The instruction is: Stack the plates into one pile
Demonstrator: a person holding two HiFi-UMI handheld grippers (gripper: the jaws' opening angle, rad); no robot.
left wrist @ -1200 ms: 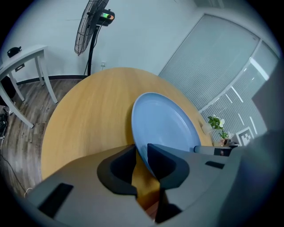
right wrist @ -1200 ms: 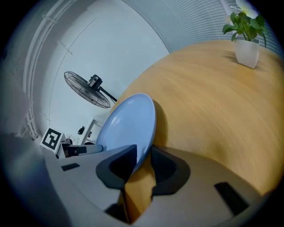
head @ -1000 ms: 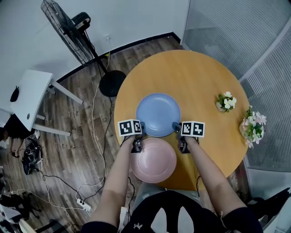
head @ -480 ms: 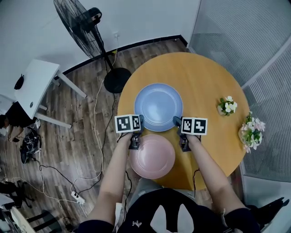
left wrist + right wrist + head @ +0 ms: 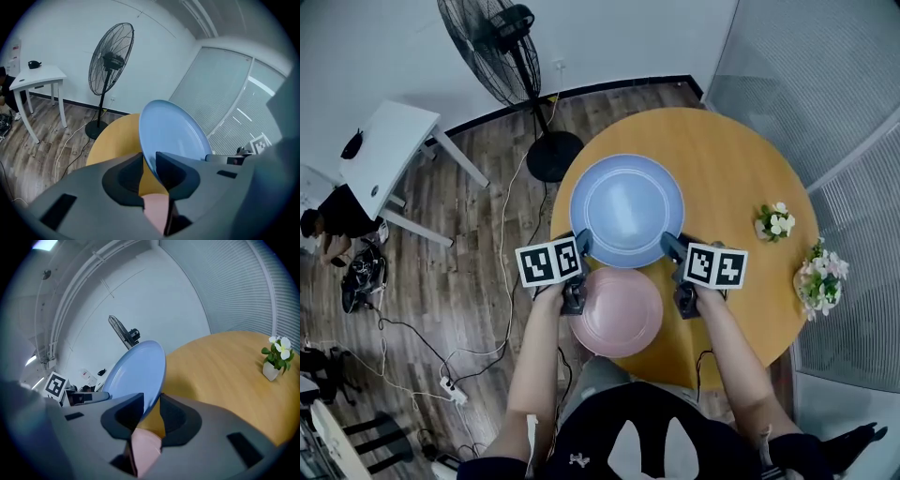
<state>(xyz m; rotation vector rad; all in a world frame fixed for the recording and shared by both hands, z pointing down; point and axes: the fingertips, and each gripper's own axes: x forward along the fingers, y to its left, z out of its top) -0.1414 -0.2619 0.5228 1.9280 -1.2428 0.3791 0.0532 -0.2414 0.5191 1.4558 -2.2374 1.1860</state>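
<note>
A light blue plate (image 5: 626, 208) hangs level above the round wooden table (image 5: 741, 159), held by its two near rims. My left gripper (image 5: 581, 247) is shut on its left rim and my right gripper (image 5: 671, 247) is shut on its right rim. In the left gripper view the blue plate (image 5: 173, 133) runs edge-on between the jaws of the left gripper (image 5: 149, 164). The right gripper view shows the same plate (image 5: 133, 371) pinched in the right gripper (image 5: 152, 406). A pink plate (image 5: 617, 312) lies on the table at its near edge, just below and in front of the blue one.
Two small pots of flowers (image 5: 776, 220) (image 5: 820, 272) stand at the table's right side. A standing fan (image 5: 511, 56) and a white side table (image 5: 389, 155) are on the wooden floor to the left, with cables (image 5: 502, 281) trailing beside them.
The blue plate has come up off the table in both grippers and looks larger and closer. The pink plate has stayed in place.
</note>
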